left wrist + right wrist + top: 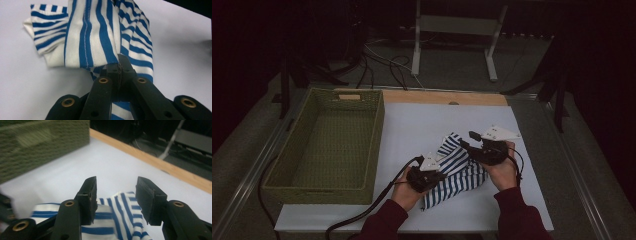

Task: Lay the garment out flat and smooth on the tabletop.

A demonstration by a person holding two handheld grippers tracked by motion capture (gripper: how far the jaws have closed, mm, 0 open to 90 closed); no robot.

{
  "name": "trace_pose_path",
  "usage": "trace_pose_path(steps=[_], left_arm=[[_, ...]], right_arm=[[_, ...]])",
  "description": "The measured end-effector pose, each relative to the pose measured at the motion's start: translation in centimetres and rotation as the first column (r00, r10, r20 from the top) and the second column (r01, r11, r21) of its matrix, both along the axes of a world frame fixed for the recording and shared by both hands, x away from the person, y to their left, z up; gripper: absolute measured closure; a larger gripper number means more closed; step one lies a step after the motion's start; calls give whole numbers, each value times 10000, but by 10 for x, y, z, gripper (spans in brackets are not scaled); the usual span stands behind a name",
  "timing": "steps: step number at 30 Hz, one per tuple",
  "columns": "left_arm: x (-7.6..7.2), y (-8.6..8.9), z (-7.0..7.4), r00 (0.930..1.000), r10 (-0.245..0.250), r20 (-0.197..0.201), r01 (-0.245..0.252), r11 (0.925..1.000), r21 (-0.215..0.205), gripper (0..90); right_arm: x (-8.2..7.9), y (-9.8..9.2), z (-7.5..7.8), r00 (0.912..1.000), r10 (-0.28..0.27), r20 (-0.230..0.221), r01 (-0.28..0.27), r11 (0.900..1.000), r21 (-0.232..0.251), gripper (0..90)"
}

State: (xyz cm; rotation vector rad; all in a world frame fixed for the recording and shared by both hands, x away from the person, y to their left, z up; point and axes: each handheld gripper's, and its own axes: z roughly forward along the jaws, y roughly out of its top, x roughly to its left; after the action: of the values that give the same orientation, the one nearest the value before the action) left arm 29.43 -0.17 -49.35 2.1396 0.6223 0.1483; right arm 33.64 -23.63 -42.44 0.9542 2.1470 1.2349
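Nearest the person, the left gripper [428, 178] is clenched on the near edge of the blue-and-white striped cloth garment [459, 165]; in the left gripper view its jaws meet tightly on a fold of that fabric [100, 37]. The garment lies crumpled on the white desk [412, 130], its long axis running from the left gripper up and away toward the right gripper [472, 142]. That gripper is released, its jaws standing apart above the garment's far end [117, 207], gripping nothing. Judgement: the right gripper is nearer the free end. Farther left sits the empty green woven basket [329, 145], well apart.
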Motion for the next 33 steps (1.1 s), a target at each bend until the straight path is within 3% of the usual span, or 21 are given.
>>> trace_pose_path(steps=[5,12,24,29,33], left_arm=[[-6,1,-6,9999,-101,-3,101,9997,242,899],[-10,6,-12,9999,-12,-134,16,9996,274,900],[-11,18,-13,9996,277,-24,-275,9983,509,900],[-8,27,-12,9967,810,77,-813,9945,661,900],[-4,36,-10,9901,1391,196,-1402,9870,784,900]], right_arm=[[15,-1,-13,9989,-191,-424,173,9989,-438,517],[32,3,-31,9934,-298,-1106,199,9958,-894,543],[42,11,-58,9731,-162,-2300,-251,9841,-1758,613],[36,11,-67,9631,4,-2692,-531,9807,-1883,610],[32,10,-72,9552,202,-2952,-793,9786,-1897,601]])
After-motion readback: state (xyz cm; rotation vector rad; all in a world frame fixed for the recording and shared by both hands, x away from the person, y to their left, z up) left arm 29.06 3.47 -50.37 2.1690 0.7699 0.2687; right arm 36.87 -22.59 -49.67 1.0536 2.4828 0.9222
